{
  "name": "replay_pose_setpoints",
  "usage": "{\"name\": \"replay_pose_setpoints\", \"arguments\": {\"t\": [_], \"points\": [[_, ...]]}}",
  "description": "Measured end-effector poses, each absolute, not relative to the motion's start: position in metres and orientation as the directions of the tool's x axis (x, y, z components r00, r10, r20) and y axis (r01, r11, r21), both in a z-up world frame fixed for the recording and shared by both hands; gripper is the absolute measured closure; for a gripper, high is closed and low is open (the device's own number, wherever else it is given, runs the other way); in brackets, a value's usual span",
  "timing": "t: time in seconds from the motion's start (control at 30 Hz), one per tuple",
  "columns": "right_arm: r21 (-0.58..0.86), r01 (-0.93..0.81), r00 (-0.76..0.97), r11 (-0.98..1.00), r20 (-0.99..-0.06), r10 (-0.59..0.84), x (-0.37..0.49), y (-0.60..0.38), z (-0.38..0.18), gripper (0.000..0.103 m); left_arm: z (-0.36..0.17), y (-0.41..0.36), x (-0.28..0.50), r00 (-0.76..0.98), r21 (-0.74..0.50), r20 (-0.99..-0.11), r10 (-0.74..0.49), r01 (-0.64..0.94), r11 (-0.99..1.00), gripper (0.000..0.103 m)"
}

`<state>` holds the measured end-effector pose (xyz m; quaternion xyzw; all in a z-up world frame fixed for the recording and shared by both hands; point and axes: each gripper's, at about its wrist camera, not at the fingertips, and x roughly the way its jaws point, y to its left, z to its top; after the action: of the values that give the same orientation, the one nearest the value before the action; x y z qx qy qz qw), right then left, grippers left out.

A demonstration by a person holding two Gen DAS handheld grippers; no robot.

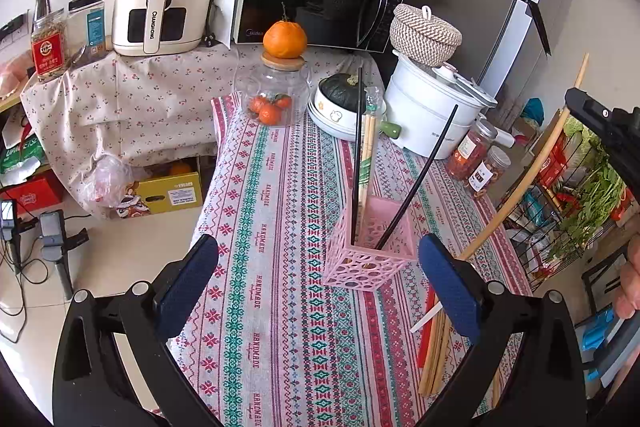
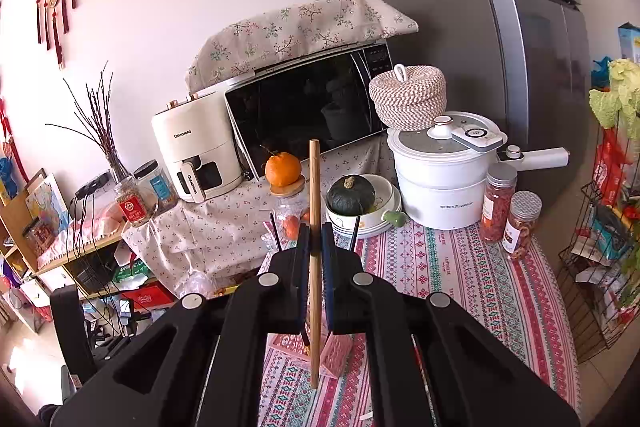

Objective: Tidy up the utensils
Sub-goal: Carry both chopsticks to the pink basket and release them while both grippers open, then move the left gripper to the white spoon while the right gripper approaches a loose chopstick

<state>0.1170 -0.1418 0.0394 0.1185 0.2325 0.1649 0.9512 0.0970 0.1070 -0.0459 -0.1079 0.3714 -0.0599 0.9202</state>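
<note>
Two black chopsticks (image 1: 416,179) stand in the pink holder (image 1: 370,255) on the tablecloth (image 1: 280,267), between the spread left gripper (image 1: 320,275). Only the right wrist view shows the right gripper (image 2: 316,259) pinching a bamboo chopstick (image 2: 314,187).

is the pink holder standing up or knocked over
Upright: the pink utensil holder stands on its base on the tablecloth, open top up, black chopsticks leaning inside.

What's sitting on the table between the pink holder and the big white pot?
Nothing in the left claw's view: only bare patterned tablecloth lies between the pink holder and the white pot. Black chopsticks merely lean across above it.
</note>
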Motion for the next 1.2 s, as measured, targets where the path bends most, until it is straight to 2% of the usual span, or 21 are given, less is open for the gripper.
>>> {"name": "replay_pose_setpoints", "arguments": {"t": [0.27,0.63,0.73,0.8,0.93,1.1,1.2], "points": [[0.337,-0.230,0.868,0.913,-0.353,0.349,0.147,-0.124,0.022,0.097,-0.047,0.118,0.103,0.714,-0.229,-0.680,-0.167,0.009,0.973,0.007],[0.345,-0.198,0.836,0.917,-0.428,0.342,0.170,-0.108,-0.033,0.097,-0.055,0.108,0.105,0.706,-0.169,-0.694,-0.140,0.029,0.985,0.007],[0.350,-0.196,0.818,0.916,-0.457,0.349,0.170,-0.108,-0.036,0.090,-0.055,0.104,0.104,0.706,-0.153,-0.695,-0.135,0.039,0.987,0.007],[0.366,-0.194,0.814,0.910,-0.458,0.358,0.167,-0.114,-0.033,0.068,-0.054,0.101,0.103,0.707,-0.148,-0.694,-0.137,0.045,0.988,0.007],[0.362,-0.182,0.811,0.914,-0.470,0.348,0.157,-0.129,-0.025,0.058,-0.052,0.094,0.100,0.712,-0.138,-0.689,-0.136,0.056,0.989,0.007],[0.319,-0.145,0.800,0.936,-0.520,0.301,0.142,-0.151,-0.022,0.027,-0.052,0.084,0.095,0.708,-0.132,-0.690,-0.150,0.080,0.988,0.007],[0.279,-0.117,0.785,0.953,-0.562,0.261,0.134,-0.163,-0.026,0.019,-0.054,0.075,0.093,0.701,-0.129,-0.694,-0.164,0.102,0.986,0.007]]}}
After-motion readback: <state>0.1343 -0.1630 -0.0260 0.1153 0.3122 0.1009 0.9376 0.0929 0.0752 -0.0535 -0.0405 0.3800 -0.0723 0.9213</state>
